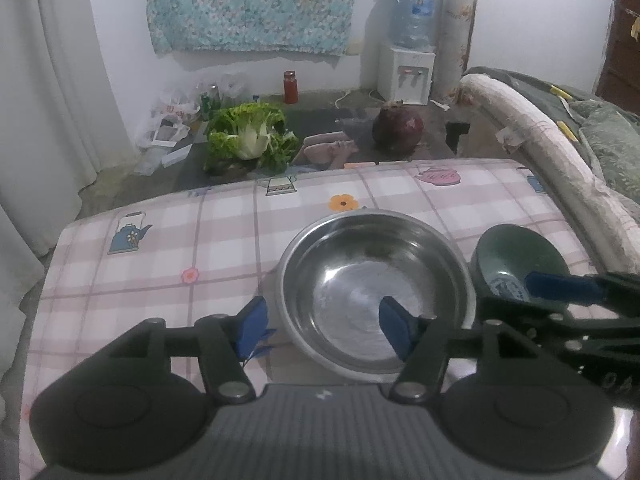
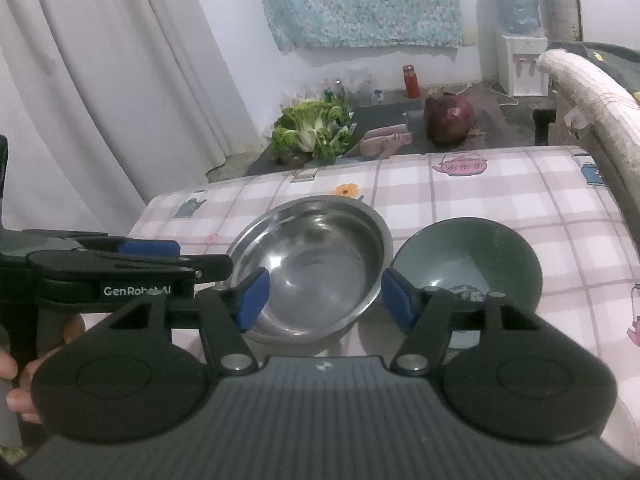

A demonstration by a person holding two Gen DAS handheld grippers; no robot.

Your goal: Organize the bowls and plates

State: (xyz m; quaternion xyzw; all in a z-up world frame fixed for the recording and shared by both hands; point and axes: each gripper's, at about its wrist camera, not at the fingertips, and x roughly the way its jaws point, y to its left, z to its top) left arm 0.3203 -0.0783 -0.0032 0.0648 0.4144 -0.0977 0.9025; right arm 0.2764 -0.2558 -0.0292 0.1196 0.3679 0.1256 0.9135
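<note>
the green bowl (image 1: 516,256) is partly hidden behind the right hand-held gripper (image 2: 324,300). both it and the left hand-held gripper (image 1: 324,320) are released, holding nothing, above the steel bowl (image 2: 308,260) mid-tabletop (image 1: 160,264).

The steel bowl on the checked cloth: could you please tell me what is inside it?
Nothing shows inside the steel bowl, only its shiny bare bottom. Gripper fingers cover part of its near rim in both views, so that strip is unseen.

light: dim, soft, perhaps overhead | glare: steel bowl (image 1: 376,288) | focus: soft, grainy | edges: fisheye-bent, dark corners
</note>
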